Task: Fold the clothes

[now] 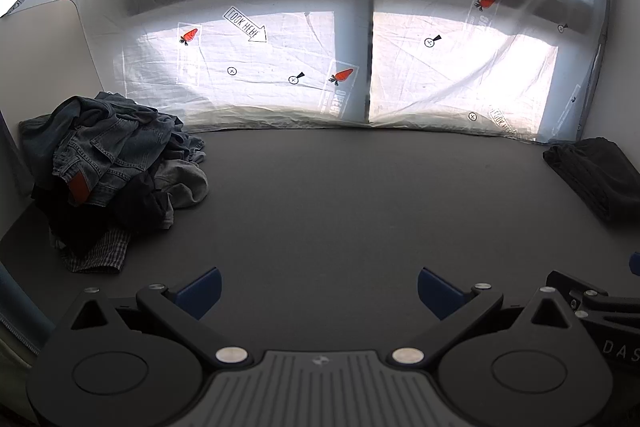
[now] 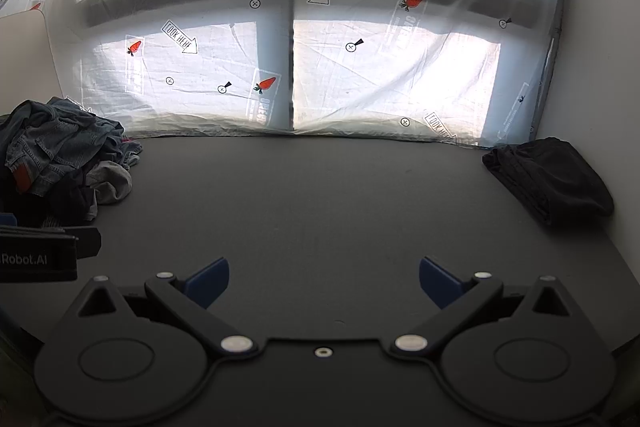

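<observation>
A heap of unfolded clothes (image 1: 116,171) lies at the left of the dark table: denim on top, a grey piece, black cloth and a checked shirt at the near edge. The same heap (image 2: 60,159) shows at the left in the right wrist view. A folded black garment (image 1: 600,175) rests at the far right; it appears again as the black garment (image 2: 548,179). My left gripper (image 1: 318,291) is open over bare table, holding nothing. My right gripper (image 2: 324,283) is also open and holds nothing. Both hover near the table's front edge, well apart from the clothes.
The dark table top (image 1: 340,211) stretches between heap and folded garment. A white printed sheet (image 1: 280,75) hangs over the window behind. A light wall panel (image 1: 44,39) stands at the left, a white wall (image 2: 600,67) at the right. The other gripper's body (image 2: 40,255) shows at left.
</observation>
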{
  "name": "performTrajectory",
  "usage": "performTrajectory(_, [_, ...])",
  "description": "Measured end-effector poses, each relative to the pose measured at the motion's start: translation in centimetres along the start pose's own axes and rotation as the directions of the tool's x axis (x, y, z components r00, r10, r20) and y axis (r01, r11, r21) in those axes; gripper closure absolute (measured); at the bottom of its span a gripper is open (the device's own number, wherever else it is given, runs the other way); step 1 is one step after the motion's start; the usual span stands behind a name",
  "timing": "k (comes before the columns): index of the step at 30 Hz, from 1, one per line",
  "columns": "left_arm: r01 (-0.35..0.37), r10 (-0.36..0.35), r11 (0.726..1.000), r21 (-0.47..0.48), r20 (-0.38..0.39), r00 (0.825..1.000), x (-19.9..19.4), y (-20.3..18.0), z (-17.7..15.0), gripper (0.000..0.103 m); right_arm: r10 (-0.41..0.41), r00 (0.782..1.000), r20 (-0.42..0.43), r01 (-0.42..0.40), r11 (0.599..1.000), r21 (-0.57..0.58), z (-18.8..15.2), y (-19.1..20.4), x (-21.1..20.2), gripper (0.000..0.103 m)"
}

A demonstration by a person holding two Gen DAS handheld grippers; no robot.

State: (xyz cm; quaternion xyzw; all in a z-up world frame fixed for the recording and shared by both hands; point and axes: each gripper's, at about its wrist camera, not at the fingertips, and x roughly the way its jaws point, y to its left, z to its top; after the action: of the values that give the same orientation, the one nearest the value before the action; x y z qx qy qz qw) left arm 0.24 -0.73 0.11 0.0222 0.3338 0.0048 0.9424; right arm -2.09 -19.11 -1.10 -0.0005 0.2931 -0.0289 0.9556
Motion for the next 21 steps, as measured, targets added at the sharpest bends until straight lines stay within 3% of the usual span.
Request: performTrajectory(21, [0.006, -0.006, 1.000, -0.002, 0.004, 1.000, 0.17, 0.14, 0.01, 0.000, -0.005, 1.000, 0.008, 0.005, 1.000, -0.002, 0.11, 0.13, 0.18, 0.000])
